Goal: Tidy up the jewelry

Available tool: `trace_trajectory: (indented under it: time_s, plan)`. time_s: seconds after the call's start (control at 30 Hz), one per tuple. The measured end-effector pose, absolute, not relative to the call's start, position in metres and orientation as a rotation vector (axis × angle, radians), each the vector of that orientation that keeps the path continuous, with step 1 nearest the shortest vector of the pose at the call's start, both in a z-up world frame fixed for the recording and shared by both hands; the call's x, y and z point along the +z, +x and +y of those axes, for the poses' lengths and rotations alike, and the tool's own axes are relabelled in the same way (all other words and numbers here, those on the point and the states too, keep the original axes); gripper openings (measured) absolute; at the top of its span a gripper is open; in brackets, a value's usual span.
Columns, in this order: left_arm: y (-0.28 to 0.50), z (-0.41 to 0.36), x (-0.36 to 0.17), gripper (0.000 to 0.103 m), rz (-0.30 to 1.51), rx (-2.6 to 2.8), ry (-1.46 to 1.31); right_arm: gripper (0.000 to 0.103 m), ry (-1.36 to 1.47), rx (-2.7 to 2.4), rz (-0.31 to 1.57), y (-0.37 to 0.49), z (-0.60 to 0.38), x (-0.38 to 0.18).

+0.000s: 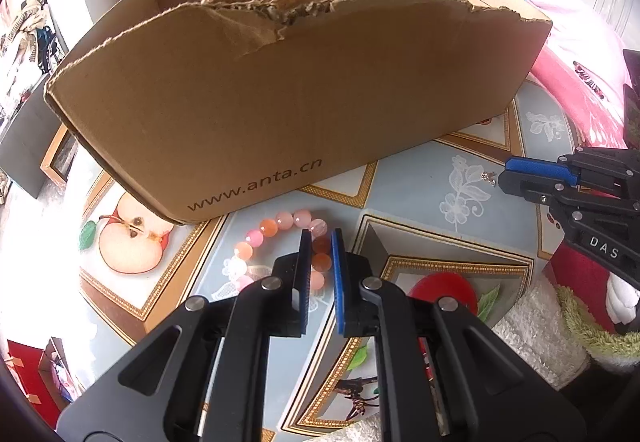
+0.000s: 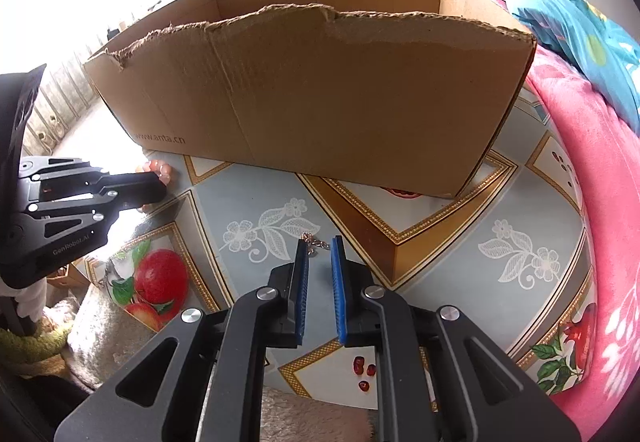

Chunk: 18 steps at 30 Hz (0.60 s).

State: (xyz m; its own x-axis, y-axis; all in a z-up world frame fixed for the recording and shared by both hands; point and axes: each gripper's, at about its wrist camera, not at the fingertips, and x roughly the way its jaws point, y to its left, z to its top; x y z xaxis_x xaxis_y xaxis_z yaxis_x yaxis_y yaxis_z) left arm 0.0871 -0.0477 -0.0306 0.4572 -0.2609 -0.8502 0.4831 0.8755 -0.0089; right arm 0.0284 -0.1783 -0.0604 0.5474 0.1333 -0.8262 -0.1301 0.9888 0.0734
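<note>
**A:** how many pieces, and where?

**B:** Two. One bead bracelet (image 1: 280,242) on the table (image 1: 400,178) right in front of the one box (image 1: 300,102); left gripper (image 1: 321,242) is clamped on its beads. One chain (image 2: 311,242) lies at the right gripper (image 2: 319,248), whose jaws are slightly apart, gripping nothing.

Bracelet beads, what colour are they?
Pink, orange and white beads; clearest in the left wrist view.
</note>
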Motion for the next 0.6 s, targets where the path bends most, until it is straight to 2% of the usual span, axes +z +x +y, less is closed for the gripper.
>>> trace_trajectory:
  time_s: [0.5,0.6]
  plan:
    - [0.089,-0.066,-0.029,0.009,1.018,-0.446,0.277,0.012,-0.067,0.172,0.962,0.032,-0.158,-0.057]
    - [0.090,-0.067,-0.030,0.009,1.021,-0.447,0.278,0.019,-0.067,0.180,0.958,0.035,-0.156,-0.052]
